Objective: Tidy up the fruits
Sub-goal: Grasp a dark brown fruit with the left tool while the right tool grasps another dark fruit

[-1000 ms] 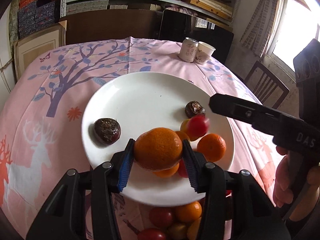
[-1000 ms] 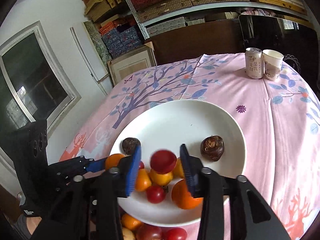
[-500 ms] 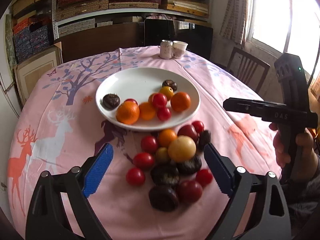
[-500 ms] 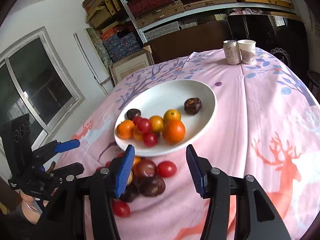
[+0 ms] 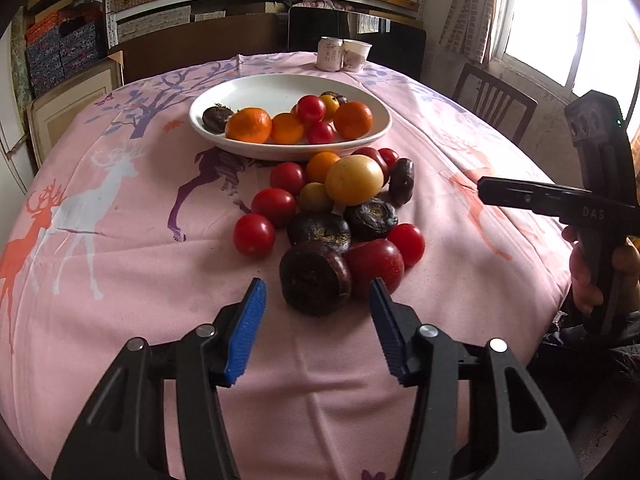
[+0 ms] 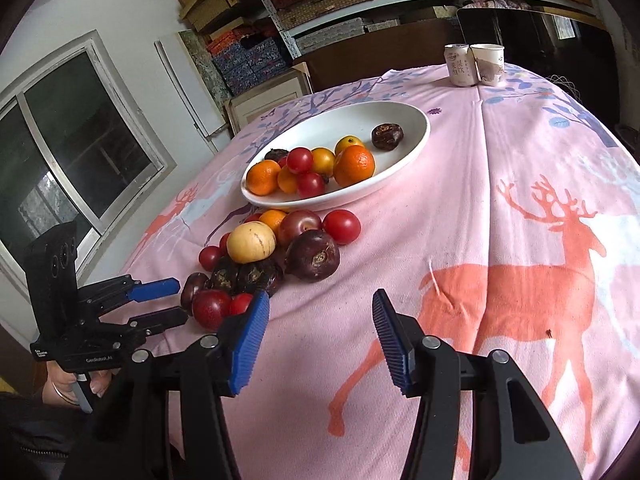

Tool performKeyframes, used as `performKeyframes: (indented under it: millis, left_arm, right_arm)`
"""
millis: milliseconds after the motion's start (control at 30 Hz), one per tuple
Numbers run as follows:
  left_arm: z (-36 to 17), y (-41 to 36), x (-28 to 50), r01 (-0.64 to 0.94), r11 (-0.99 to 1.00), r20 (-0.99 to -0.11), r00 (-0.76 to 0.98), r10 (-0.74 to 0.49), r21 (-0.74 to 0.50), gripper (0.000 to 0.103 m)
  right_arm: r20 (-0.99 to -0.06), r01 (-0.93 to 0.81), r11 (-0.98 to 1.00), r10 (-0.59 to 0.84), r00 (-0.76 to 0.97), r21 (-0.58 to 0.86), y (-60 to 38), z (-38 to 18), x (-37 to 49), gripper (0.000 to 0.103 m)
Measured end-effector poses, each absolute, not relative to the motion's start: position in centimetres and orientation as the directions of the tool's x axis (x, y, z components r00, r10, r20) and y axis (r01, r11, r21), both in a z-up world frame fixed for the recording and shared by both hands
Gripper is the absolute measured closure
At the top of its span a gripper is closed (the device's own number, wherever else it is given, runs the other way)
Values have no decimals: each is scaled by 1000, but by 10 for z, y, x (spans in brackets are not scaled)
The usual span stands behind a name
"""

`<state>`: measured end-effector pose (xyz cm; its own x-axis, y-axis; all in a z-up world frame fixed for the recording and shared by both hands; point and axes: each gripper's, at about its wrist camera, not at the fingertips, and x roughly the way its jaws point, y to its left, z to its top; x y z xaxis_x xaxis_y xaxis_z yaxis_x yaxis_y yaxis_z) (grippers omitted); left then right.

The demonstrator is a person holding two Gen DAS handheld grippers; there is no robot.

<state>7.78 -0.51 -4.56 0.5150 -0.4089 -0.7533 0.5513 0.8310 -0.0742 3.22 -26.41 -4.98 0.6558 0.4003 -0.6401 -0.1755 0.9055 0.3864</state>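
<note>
Left gripper point(image 5: 316, 328): nearest the camera in the left wrist view, its blue ribbed pads spread wide and gripping nothing, just short of the pile's nearest fruit.
Right gripper point(image 6: 320, 336): jaws likewise spread apart and empty, over bare cloth to the right of the pile; in the left wrist view it sits at the far right edge, held in a hand point(image 5: 584, 276).
Dark purple round fruit point(image 5: 315, 278): nearest piece of the loose pile, lying on the cloth just beyond the left gripper's pads, touching a glossy dark red plum point(image 5: 374, 264) on its right.
Loose fruit pile: behind those two, more dark wrinkled fruits, red cherry tomatoes point(image 5: 254, 235), a large pale yellow round fruit point(image 5: 354, 180) and a small orange, all bunched together on the cloth, reaching to the plate's near rim.
White oval ceramic plate point(image 5: 240, 88): beyond the pile, carrying orange mandarins point(image 5: 248, 125), red and yellow tomatoes and two dark fruits, mostly along its near side.
Pink tablecloth with deer and tree print point(image 5: 120, 280): covers the round table under everything.
White drink can point(image 5: 330, 54) and white paper cup point(image 5: 357, 55): side by side at the table's far edge.
Dark wooden chair point(image 5: 494, 106): beside the table, far right.
</note>
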Motion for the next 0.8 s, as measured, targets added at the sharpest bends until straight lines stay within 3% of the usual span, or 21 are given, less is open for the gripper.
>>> performKeyframes:
  millis: [167,200,267,333,367,400,467,800]
  left_arm:
    - [-56,-5,95,542,829,-760,480,-438,-135,47]
    - [-56,-5,97,549,823,-751,479,-454,-147,38]
    - [-63,-8,104,542,826,-761,467,-450,-156,34]
    - [-63,-7,107,536,823,-759,452,-469,-189,36]
    - [-62,-8,105,555,807,-755,437,-489,-202,51]
    - [-62,-12,101,574,796,-753,434,-495,-193,59]
    - [-60,-18,90,578,807,-754,475,-454,-121,59]
    - [-12,-4,60,590,795,-666,538,-517,-140,59]
  right_arm:
    - [-647,-172,903,405,646,394,-265,-54,31,49]
    - [-645,-172,902,407,646,397,-265,-54,30,49]
    - [-643,-175,901,410,647,397,-264,-54,28,49]
    - [-643,-178,903,406,649,390,-264,-54,27,49]
    - [-645,-178,905,403,650,387,-264,-54,27,49]
    - [-647,-177,905,403,647,387,-264,-55,27,49]
    - [-653,-171,908,397,644,383,-264,-56,30,49]
    - [-712,-211,941,337,616,263,-229,-54,81,49]
